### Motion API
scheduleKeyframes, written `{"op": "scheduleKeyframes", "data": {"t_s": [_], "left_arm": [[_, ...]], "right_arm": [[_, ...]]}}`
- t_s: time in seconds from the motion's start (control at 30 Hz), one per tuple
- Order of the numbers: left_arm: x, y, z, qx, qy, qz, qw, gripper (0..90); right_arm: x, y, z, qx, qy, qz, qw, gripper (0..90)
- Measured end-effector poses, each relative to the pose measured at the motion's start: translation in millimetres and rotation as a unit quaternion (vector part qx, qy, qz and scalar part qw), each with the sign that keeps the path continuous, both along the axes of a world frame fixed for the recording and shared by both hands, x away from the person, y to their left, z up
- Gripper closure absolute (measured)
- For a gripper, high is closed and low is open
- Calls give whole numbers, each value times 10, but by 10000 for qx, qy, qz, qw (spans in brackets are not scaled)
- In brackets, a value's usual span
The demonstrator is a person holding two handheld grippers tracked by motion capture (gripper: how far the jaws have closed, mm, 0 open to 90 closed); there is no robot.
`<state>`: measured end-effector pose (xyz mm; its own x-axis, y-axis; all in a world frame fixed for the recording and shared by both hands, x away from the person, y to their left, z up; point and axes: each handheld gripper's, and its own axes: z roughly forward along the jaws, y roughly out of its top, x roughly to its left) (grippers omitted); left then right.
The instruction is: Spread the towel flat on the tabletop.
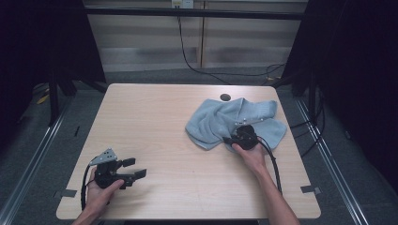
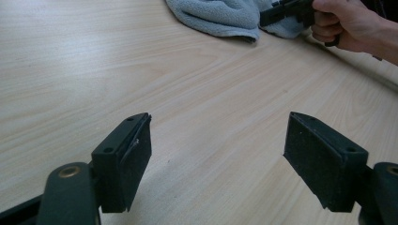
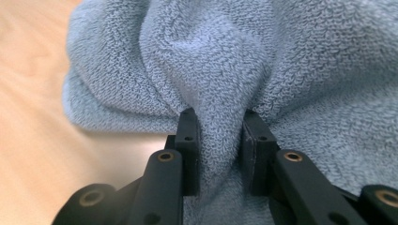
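Right gripper view, rumpled blue towel (image 3: 225, 70), fold pinched

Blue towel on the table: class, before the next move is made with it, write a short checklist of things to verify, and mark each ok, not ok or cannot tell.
1. Right gripper has a fold of the blue towel between its jaws: ok.
2. Pinch holds all the layers it should: cannot tell, the fold hides them.
3. Left gripper open and free to help: ok, jaws wide apart with nothing between them.
4. Left gripper near the towel: not ok, it sits apart at the table's near left.
5. Bare table beside the towel to spread it on: ok.
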<state>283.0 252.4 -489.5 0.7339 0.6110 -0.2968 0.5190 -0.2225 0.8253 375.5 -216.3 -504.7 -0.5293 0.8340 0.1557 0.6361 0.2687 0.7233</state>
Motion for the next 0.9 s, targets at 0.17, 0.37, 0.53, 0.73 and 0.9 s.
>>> {"op": "scheduleKeyframes", "data": {"t_s": [0.17,0.37,0.53,0.73,0.9], "left_arm": [[-13,-10,15,7,-32,-28,10000,233],[-10,7,25,-57,-32,28,10000,233],[7,-3,27,-17,-41,11,10000,233],[88,-114,55,-60,44,-208,9998,261],[110,-221,97,154,-49,-368,9992,261]], "right_arm": [[-118,133,-7,115,21,277,9995,730],[-244,328,10,67,73,614,9981,729],[-345,472,30,25,135,904,9958,728],[-471,612,23,75,138,1203,9926,723],[-572,708,18,53,60,1305,9914,723]]}}
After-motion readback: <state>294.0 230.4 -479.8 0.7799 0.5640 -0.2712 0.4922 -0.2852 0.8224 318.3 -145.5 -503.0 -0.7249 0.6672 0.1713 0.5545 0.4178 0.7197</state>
